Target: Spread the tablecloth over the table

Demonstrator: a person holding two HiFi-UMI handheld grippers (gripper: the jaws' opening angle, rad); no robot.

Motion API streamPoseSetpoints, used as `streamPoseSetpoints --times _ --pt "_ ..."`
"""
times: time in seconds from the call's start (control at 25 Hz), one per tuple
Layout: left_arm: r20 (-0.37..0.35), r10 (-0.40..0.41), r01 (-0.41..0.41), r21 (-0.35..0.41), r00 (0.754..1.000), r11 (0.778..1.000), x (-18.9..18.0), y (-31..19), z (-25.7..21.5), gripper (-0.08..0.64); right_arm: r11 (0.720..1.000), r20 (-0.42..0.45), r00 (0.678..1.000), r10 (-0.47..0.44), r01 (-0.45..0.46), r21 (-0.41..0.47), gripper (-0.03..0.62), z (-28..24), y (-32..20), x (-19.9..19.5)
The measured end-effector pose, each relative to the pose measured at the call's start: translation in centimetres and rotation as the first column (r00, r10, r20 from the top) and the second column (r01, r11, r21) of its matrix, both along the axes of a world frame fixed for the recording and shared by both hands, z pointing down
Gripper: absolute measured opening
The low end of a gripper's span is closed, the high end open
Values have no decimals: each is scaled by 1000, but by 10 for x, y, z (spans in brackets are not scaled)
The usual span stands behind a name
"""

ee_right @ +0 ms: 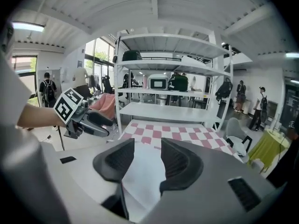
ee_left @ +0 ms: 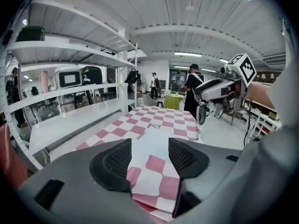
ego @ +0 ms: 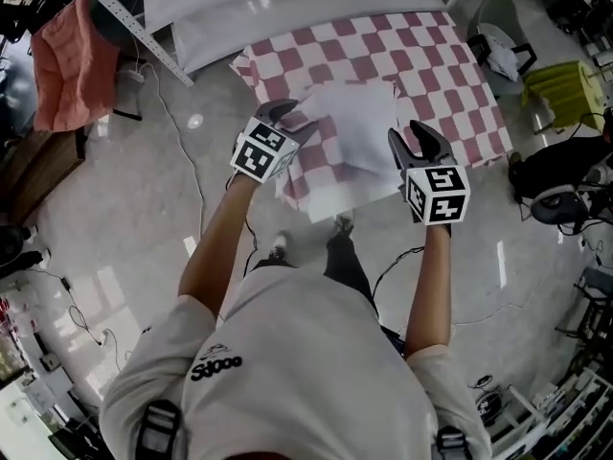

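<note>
Tablecloth (ego: 431,75), pink-and-white checks, edge folded back, left claw (ego: 292,118) and right claw (ego: 407,137) spread

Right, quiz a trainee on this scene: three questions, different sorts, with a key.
1. True or false: the tablecloth lies fully flat, with nothing folded over.
2. The cloth's pattern is: A blue stripes; B pink-and-white checks; C plain green.
3. Fill in: the jaws of the left gripper and the right gripper both stand ____.
Key: 1 false, the folded part near the person lies white side up; 2 B; 3 apart, not pressing the cloth.
</note>
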State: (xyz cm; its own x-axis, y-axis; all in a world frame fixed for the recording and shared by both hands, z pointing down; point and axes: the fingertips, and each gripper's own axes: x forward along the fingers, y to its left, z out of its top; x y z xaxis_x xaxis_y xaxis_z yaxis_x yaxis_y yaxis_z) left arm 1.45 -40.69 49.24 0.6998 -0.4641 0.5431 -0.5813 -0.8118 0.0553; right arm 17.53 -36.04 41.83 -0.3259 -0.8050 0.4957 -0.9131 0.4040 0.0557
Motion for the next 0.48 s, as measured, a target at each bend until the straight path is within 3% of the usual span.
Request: streamPoseSetpoints --times 0.24,0.48 --pt "62 -99 105 -88 993 991 0 -31 39 299 977 -16 981 -196 193 -91 204 48 -67 8" --pt "116 -153 170 -155 981 973 3 -62 79 308 937 -33 948 -317 307 -169 209 100 -130 18"
